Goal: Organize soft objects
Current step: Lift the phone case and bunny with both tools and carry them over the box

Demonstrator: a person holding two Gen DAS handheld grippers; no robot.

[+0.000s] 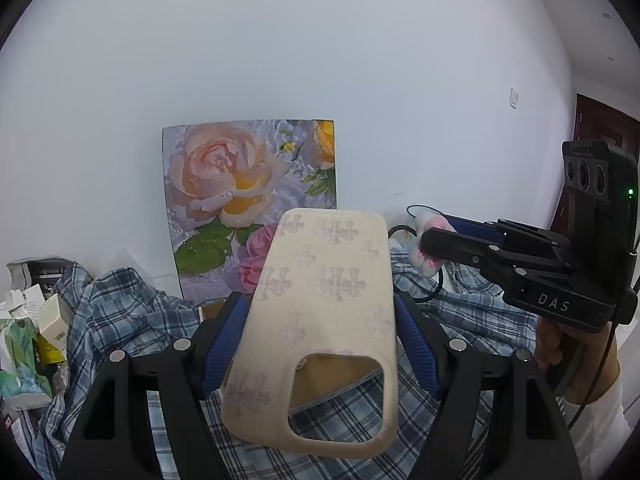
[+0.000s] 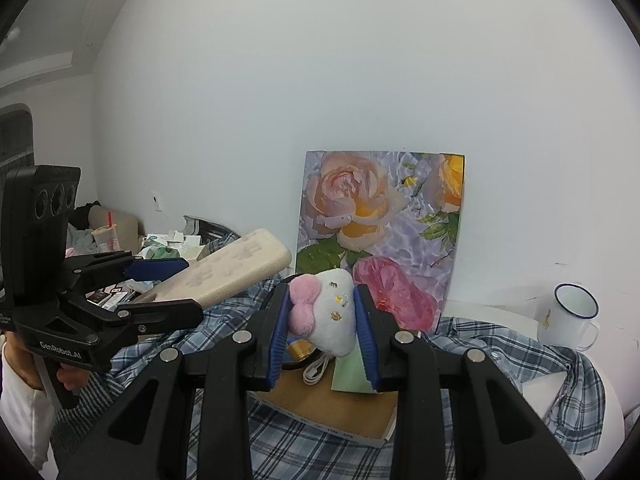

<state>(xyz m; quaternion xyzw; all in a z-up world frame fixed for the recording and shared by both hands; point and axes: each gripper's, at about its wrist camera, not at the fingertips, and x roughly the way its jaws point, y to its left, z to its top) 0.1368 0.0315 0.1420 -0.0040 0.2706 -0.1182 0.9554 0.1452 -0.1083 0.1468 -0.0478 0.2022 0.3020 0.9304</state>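
My left gripper (image 1: 320,344) is shut on a cream phone case (image 1: 320,320) with faint cross patterns and holds it up above a blue plaid shirt (image 1: 120,312). The case also shows in the right wrist view (image 2: 232,272), held by the left gripper (image 2: 168,288). My right gripper (image 2: 324,332) is shut on a small white plush toy (image 2: 336,320) with a pink bow, lifted above a cardboard box (image 2: 332,408). In the left wrist view the right gripper (image 1: 428,240) holds the plush (image 1: 430,264) at the right.
A rose painting (image 2: 380,232) leans on the white wall. A white enamel mug (image 2: 568,316) stands at the right. A white cable (image 2: 316,372) and green card (image 2: 352,376) lie on the box. Boxes and packets (image 1: 28,336) clutter the left.
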